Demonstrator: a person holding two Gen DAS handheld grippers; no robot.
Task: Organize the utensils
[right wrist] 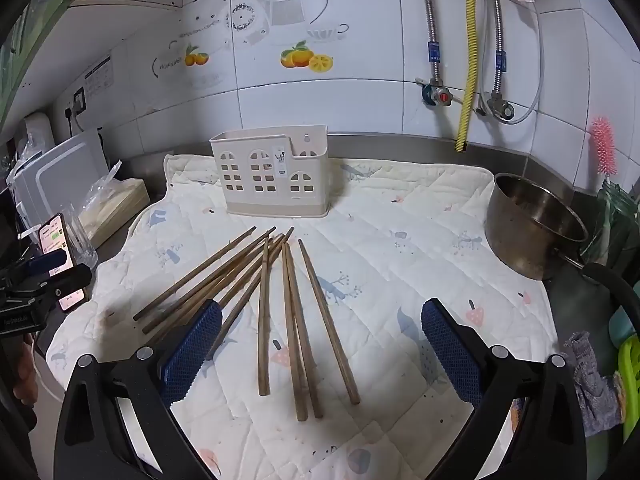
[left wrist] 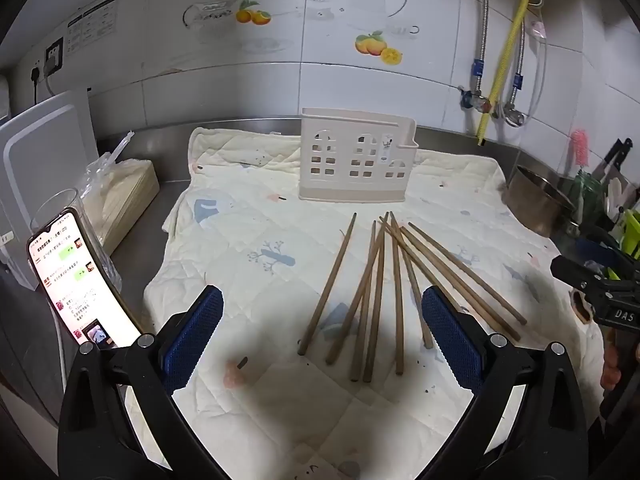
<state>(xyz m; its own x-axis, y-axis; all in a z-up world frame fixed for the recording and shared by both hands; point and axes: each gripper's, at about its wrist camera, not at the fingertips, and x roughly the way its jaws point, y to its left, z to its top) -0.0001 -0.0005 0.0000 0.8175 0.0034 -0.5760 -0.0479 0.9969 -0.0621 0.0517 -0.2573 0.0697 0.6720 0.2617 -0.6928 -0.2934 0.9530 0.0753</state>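
So both grippers are hovering over a quilted mat [right wrist: 420, 216] spread on a steel counter [left wrist: 136, 248], tilted down at it, nothing in either one.

Starting at the left: a lit phone [left wrist: 76, 280] leans against a clear glass [left wrist: 60, 204] right off the left gripper's [left wrist: 322, 324] left finger [left wrist: 192, 332], pretty tight on that side. Behind those sit a bagged stack of flat stuff [left wrist: 128, 192] and a white board [left wrist: 44, 168]; the mat's left edge runs just inside them. The left gripper's blue pads stand wide apart, with bare mat between them near the left pad and the near ends of several chopsticks [left wrist: 376, 300] toward the right pad. A couple of sticks pass behind the right finger [left wrist: 452, 332].

The chopsticks fan out on the mat, far tips bunched toward the cream utensil holder [left wrist: 356, 160], which stands upright near the mat's back edge by the tiled wall. Open mat between tips and holder.

From the right gripper [right wrist: 322, 340], also spread wide and empty: four sticks lie between its fingers, the rest trail off behind the left finger [right wrist: 192, 348]. Beyond the right finger [right wrist: 452, 348] there's loads of free mat, then a steel pot [right wrist: 532, 224] at the mat's right edge and a pink brush [right wrist: 604, 144] behind it.
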